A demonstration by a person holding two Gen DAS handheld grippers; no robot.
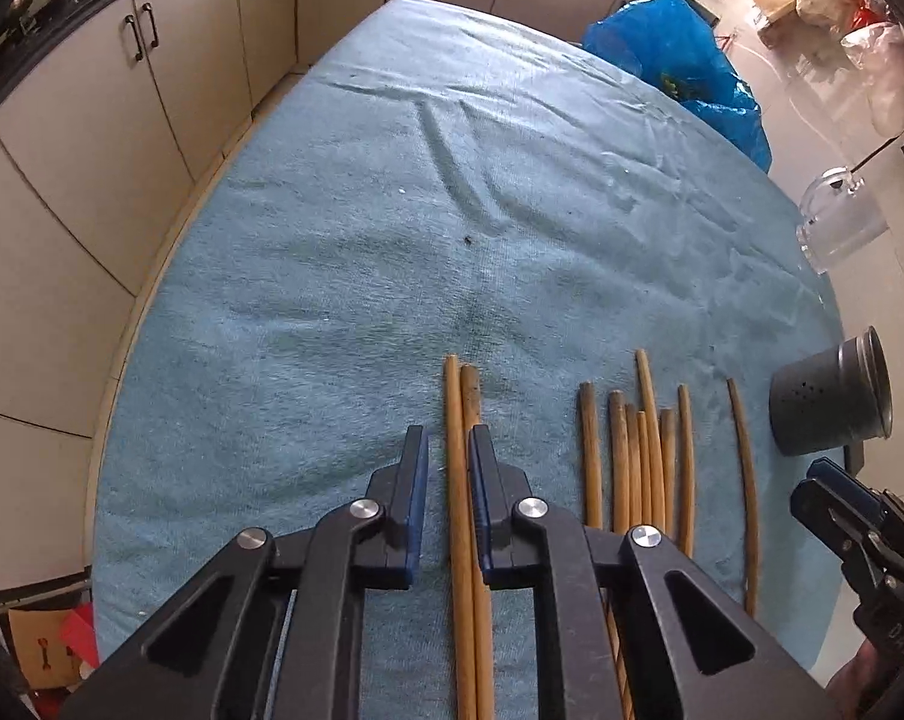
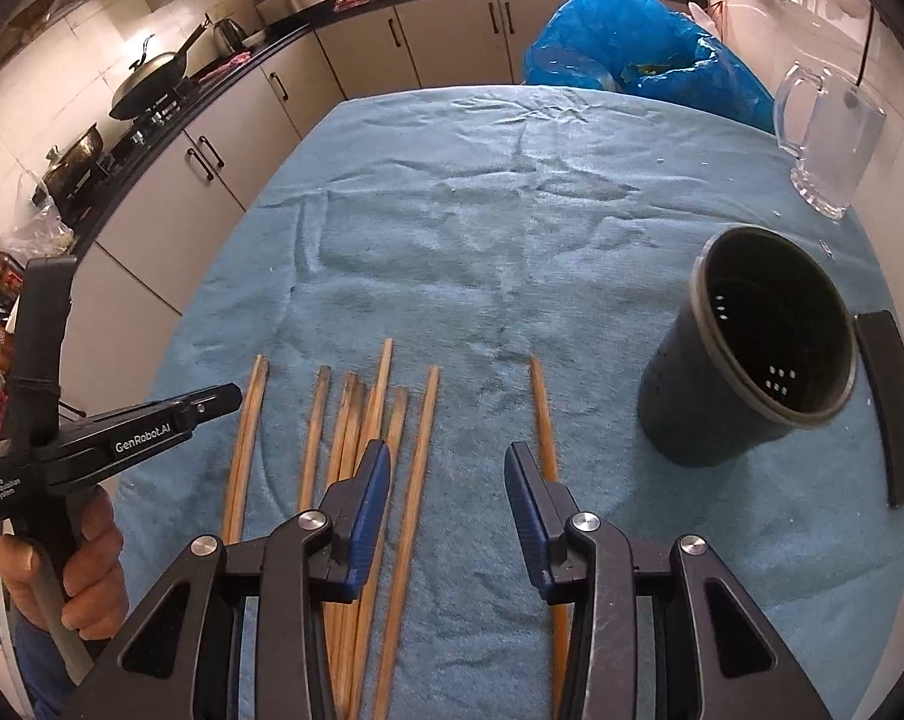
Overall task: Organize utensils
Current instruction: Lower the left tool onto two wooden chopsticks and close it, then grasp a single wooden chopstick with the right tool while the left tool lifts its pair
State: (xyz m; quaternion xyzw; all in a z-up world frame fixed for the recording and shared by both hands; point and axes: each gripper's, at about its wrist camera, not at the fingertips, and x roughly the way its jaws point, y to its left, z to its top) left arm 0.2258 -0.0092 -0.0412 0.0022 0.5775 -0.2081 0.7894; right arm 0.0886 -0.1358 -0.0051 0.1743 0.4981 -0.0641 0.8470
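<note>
Left tool straddles a chopstick pair, unclamped — right tool gapes left of the holder.

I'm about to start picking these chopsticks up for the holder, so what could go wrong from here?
1. The left gripper straddles a touching pair of chopsticks; closing may grab both or roll one away.
2. The middle bundle overlaps, so lifting one could drag its neighbours.
3. The dark holder looks tilted on the wrinkled towel; a nudge might tip it.
</note>
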